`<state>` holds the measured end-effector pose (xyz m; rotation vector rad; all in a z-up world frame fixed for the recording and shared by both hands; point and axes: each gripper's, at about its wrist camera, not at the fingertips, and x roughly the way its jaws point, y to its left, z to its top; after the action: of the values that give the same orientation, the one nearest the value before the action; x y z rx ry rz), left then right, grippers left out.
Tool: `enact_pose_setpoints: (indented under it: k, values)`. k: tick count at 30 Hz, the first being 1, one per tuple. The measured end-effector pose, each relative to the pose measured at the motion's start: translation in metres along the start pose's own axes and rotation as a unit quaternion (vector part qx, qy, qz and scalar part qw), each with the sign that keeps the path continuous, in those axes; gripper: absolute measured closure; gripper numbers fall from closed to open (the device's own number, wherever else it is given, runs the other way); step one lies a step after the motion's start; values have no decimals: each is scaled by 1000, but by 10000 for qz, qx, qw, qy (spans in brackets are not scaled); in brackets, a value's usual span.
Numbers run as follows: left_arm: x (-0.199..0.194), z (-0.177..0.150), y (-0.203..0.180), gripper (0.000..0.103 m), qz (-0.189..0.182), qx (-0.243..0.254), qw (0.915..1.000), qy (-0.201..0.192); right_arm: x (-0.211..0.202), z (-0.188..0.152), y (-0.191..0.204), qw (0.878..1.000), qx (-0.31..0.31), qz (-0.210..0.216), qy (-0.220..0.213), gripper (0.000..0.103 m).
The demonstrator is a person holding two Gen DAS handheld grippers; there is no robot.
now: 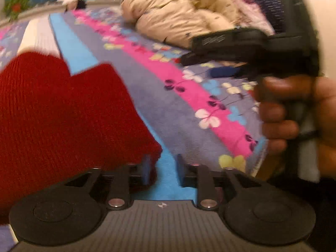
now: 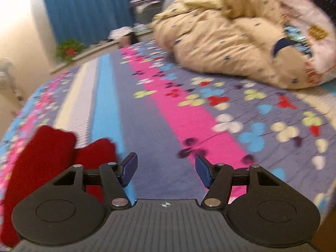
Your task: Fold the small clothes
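A red knitted garment [image 1: 63,115] lies spread on the flowered bedspread [image 1: 168,105] and fills the left half of the left wrist view. My left gripper [image 1: 163,168] hovers at the garment's right corner. Its jaws stand open, and only a blue stripe of the bedspread shows between them. The left finger [image 1: 147,168] is right beside the red edge. My right gripper [image 2: 167,171] is open over bare bedspread, with nothing between its blue pads [image 2: 130,170]. The red garment [image 2: 46,157] lies to its left. A person's hand [image 1: 279,109] holds the right gripper's handle.
A crumpled cream quilt [image 2: 220,42] and patterned bedding are heaped at the far right of the bed. A blue curtain [image 2: 88,10] and a small plant [image 2: 69,49] stand beyond the far edge. Both views are blurred.
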<state>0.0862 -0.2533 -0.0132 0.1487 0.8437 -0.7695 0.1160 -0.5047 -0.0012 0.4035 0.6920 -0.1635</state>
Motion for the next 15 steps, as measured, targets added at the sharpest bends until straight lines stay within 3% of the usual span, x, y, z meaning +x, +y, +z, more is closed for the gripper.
enact_pose_setpoints:
  k: [4, 8, 11, 15]
  values:
    - [-53, -11, 19, 57, 126, 441, 9977, -492, 9, -3, 17, 9948, -66, 978, 295, 40]
    - [-100, -29, 63, 57, 758, 453, 9935, -721, 28, -8, 45, 9826, -62, 1708, 724, 40]
    - [-125, -44, 109, 55, 1555, 467, 9840, -737, 48, -14, 70, 9774, -179, 1800, 1094, 38]
    - [-148, -69, 176, 53, 2558, 23, 9648, -601, 75, -24, 94, 9726, -267, 1711, 1551, 37]
